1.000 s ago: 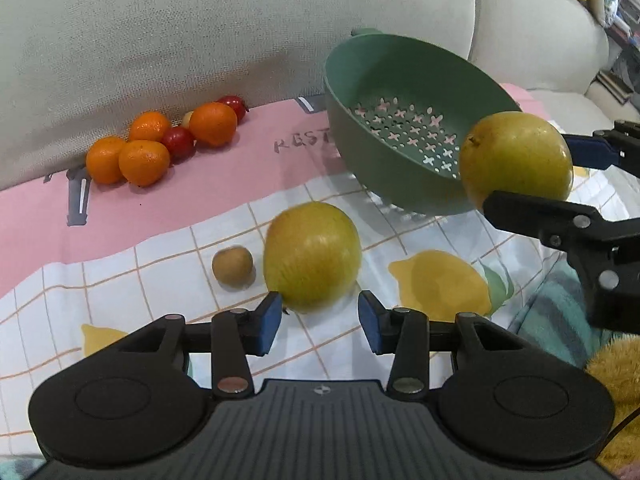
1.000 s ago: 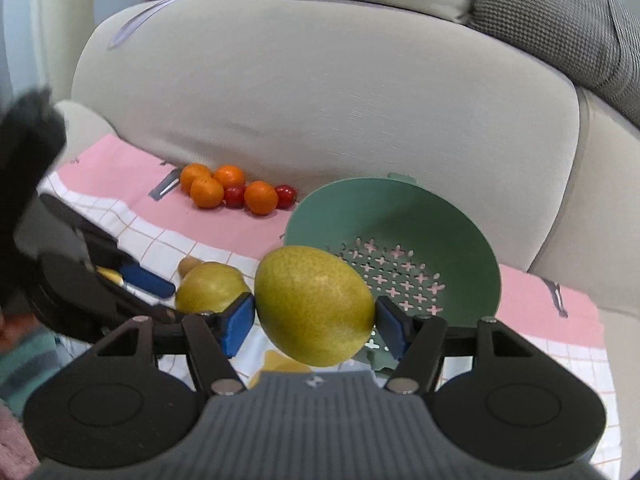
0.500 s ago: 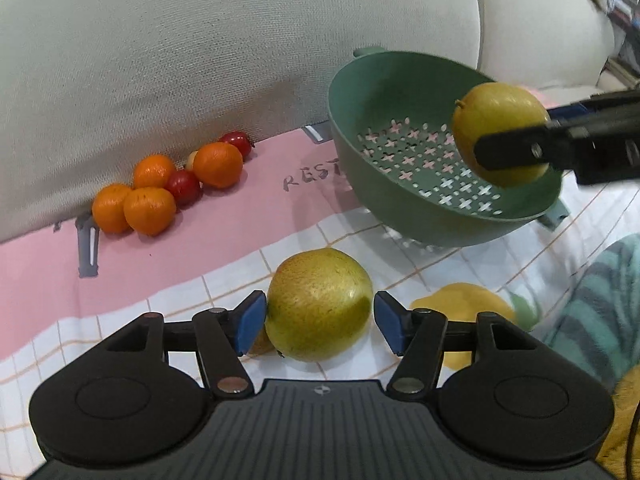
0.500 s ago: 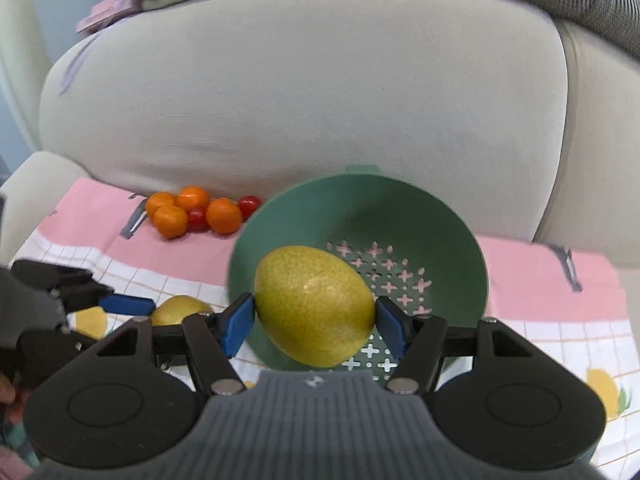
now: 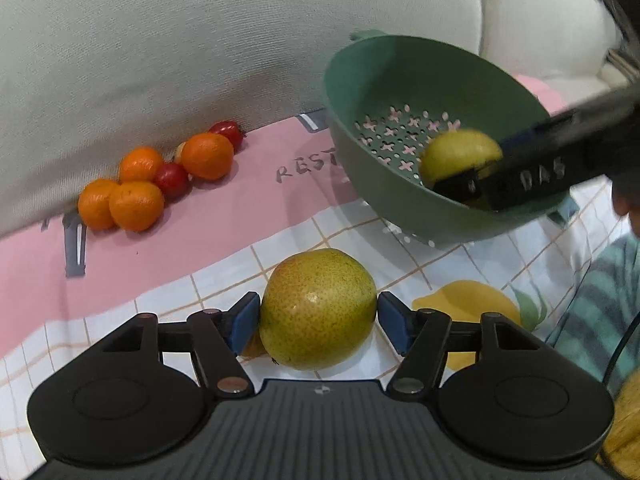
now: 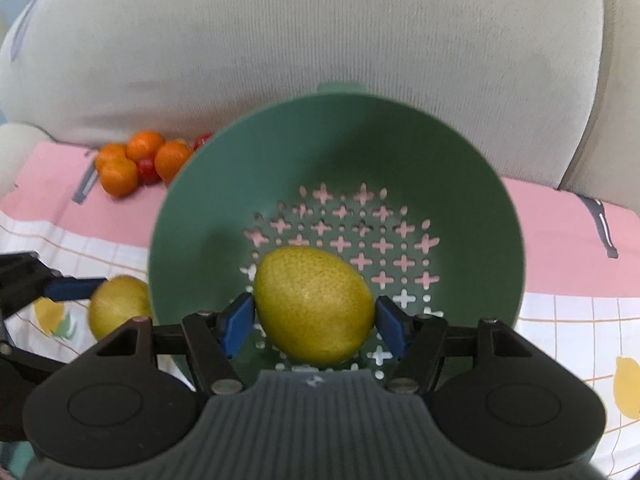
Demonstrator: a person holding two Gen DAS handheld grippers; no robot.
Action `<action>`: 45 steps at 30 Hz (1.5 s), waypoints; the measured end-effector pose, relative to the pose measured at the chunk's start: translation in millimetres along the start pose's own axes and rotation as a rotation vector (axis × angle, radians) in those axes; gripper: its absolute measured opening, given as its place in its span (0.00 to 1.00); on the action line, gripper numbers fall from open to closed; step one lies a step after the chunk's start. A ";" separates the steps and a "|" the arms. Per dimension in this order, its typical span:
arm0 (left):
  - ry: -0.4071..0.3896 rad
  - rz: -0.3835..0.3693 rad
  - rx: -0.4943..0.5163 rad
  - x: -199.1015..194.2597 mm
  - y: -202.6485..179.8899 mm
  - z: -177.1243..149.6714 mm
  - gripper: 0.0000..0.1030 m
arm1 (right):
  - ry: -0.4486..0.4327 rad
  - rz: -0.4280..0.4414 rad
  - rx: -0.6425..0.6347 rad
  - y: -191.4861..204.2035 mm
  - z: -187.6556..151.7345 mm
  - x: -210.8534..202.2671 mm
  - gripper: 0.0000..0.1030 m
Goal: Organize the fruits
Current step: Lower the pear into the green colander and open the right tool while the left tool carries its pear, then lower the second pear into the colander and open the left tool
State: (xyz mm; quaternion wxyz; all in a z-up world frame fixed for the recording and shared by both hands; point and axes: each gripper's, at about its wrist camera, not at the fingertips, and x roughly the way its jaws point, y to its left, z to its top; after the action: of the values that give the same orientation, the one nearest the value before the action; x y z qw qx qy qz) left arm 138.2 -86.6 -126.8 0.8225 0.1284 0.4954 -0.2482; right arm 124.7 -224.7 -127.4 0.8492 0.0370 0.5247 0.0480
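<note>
My right gripper (image 6: 315, 322) is shut on a yellow-green pear (image 6: 314, 304) and holds it inside the green colander (image 6: 472, 184). In the left wrist view that pear (image 5: 456, 158) and the right gripper's fingers (image 5: 520, 178) sit low in the colander (image 5: 384, 80). My left gripper (image 5: 318, 322) has its blue pads against both sides of a second pear (image 5: 318, 308) on the cloth. A small brown fruit (image 5: 252, 348) is mostly hidden behind the left pad. This pear also shows in the right wrist view (image 6: 118, 306).
A cluster of oranges (image 5: 136, 204) and red tomatoes (image 5: 172, 178) lies on the pink cloth against the sofa back (image 5: 160, 40), left of the colander. The checked cloth with lemon prints (image 5: 468, 304) covers the seat. A striped fabric (image 5: 600, 308) lies at the right.
My right gripper carried its pear over the rim and down into the colander. My left gripper moved forward around the second pear and its pads closed onto it.
</note>
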 end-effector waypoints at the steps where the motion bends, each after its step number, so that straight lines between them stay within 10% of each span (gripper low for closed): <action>1: 0.001 -0.010 -0.027 -1.2 3.1 -0.1 0.72 | 0.007 -0.002 -0.007 1.0 -1.0 1.2 0.62; 18: -0.099 -0.116 -0.250 -78.9 28.4 -6.0 0.72 | 0.142 0.115 0.011 36.5 -51.7 -14.2 0.62; 29: -0.083 -0.216 -0.126 -90.3 -14.4 21.3 0.72 | 0.137 -0.004 -0.235 45.3 -47.4 -16.7 0.62; 45: 0.130 -0.245 0.036 -35.8 -47.2 33.0 0.72 | 0.012 0.104 -0.261 4.8 -49.1 -60.6 0.62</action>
State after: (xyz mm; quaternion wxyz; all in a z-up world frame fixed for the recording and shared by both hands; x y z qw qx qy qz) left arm 123.9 -131.5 -78.0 0.7499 0.0977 0.5549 -0.3468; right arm 53.6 -226.5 -95.0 0.8398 -0.0472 0.5166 0.1600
